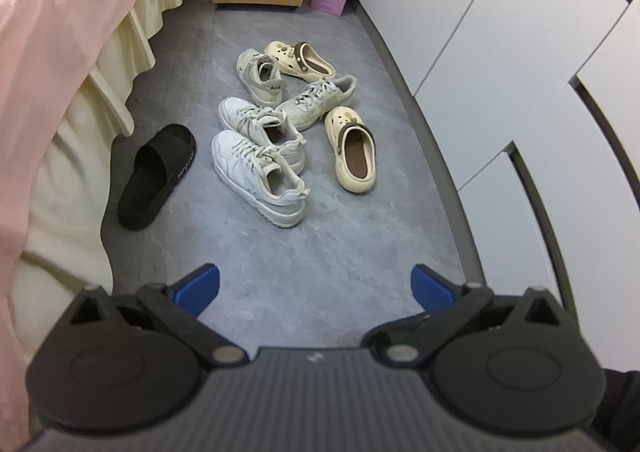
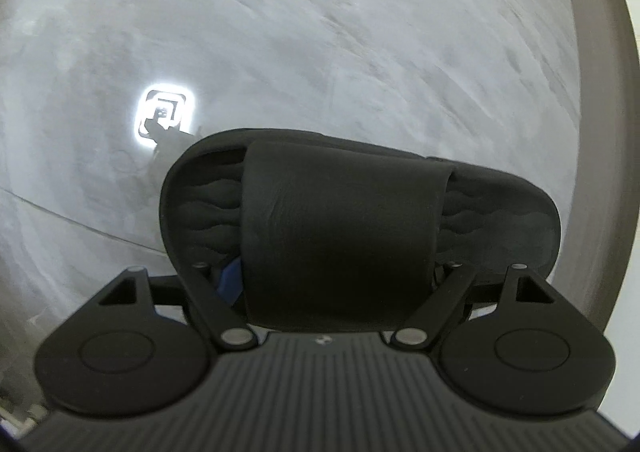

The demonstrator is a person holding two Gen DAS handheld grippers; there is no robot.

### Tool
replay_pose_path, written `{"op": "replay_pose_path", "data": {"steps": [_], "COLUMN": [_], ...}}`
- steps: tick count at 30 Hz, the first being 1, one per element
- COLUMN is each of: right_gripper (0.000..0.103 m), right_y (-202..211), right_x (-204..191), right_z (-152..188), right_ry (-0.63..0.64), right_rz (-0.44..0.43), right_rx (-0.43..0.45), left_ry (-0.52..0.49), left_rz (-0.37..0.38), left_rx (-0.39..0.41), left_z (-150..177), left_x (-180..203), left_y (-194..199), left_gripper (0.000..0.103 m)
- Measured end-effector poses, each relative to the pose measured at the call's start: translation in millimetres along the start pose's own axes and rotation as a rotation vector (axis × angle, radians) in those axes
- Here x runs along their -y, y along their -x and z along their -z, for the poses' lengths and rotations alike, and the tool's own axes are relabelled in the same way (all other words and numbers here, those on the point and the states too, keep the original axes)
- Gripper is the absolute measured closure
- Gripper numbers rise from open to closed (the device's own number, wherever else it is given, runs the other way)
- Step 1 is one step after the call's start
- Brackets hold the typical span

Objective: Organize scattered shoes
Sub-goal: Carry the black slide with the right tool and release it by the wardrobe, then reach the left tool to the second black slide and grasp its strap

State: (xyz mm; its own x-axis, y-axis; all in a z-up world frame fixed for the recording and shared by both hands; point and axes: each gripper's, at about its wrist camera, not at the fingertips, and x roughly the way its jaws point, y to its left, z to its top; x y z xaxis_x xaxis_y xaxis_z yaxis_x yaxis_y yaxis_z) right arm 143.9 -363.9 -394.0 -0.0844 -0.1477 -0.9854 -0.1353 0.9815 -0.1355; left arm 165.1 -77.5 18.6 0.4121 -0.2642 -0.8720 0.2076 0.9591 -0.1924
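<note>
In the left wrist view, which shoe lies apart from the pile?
The black slide beside the bed skirt. It touches no other shoe, while the sneakers and cream clogs crowd together further right.

Left wrist view: taken from behind the left gripper (image 1: 316, 284), high above the grey floor (image 1: 320, 252), angled down and forward toward a cluster of shoes (image 1: 280, 124), with the bed skirt (image 1: 132, 36) at left and white cabinets (image 1: 500, 52) at right. Right wrist view: taken from behind the right gripper (image 2: 340, 272), close to the floor (image 2: 320, 32) and facing steeply down; a black slide (image 2: 344, 224) fills the foreground. Both views share the grey floor.
</note>
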Motion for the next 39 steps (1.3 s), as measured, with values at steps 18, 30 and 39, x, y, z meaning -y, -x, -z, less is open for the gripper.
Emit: {"op": "replay_pose_path", "data": {"steps": [18,30,39], "right_gripper": [0.000,0.000,0.000], "right_y": [20.5,162.2,242.2], "right_x": [32.2,15.8,-19.2], "right_z": [0.7,-28.2,2.1], "right_ry": [-0.040,-0.151,-0.196], "right_rz": [-0.015,-0.164,-0.214], "right_rx": [0.037,0.313,0.300], "left_ry": [-0.180,-0.229,-0.205], "left_rz": [-0.082,-0.115,-0.138], "left_rx": [0.010,0.057,0.036], "left_z": [18.8,32.5,30.3], "left_x": [39.5,51.8,44.3], "left_y": [-18.3,-11.4,-21.3], "left_gripper": [0.000,0.000,0.000]}}
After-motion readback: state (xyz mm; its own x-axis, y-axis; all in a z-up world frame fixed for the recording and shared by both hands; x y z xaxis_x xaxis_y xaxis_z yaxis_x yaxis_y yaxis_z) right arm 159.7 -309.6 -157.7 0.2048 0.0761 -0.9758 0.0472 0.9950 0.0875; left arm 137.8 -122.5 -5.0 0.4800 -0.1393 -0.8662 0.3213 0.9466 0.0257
